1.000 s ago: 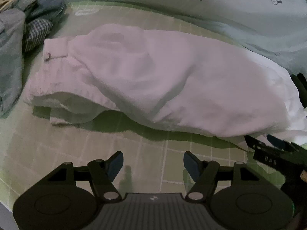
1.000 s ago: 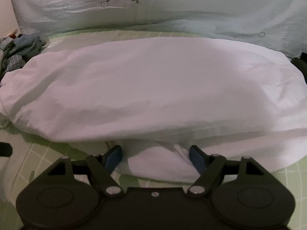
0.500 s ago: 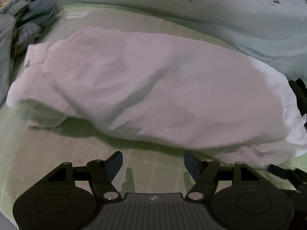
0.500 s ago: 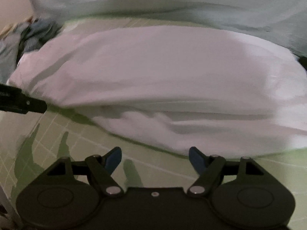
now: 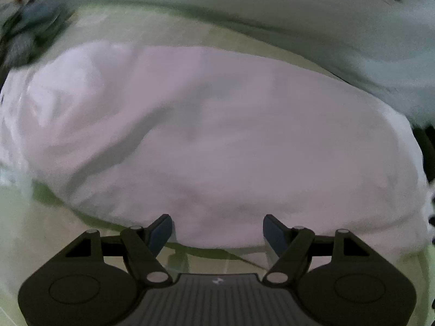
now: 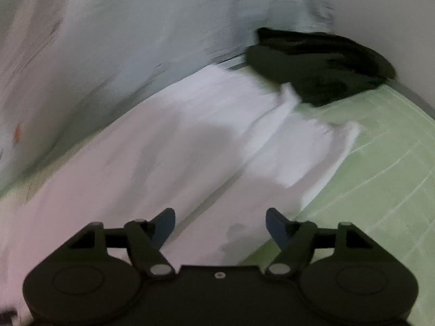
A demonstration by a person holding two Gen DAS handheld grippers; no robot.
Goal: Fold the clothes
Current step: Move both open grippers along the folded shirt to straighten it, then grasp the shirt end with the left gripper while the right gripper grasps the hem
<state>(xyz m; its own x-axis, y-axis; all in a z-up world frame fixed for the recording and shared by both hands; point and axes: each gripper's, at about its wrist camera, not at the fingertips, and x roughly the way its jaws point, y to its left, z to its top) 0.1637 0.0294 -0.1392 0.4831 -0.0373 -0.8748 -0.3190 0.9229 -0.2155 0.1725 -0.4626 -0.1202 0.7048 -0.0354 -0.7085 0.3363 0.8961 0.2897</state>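
Both feeds are motion-blurred, so I note only what I can make out. The white garment (image 5: 217,141) lies lengthwise across the green checked sheet (image 5: 40,244), a long rounded mound with soft creases running along it and a shadowed fold on its left half. My left gripper (image 5: 217,231) is spread wide and holds nothing; its blue fingertips (image 5: 160,231) sit right at the garment's near edge, cloth showing between them. On the right wrist view the garment (image 6: 168,146) runs diagonally, with a long seam or fold line down its length and a ragged far end (detail too smeared to read). My right gripper (image 6: 220,226) is likewise open and empty, over the cloth. A dark garment (image 6: 320,62) lies past the white one's far end, against the pale quilt (image 6: 122,40).
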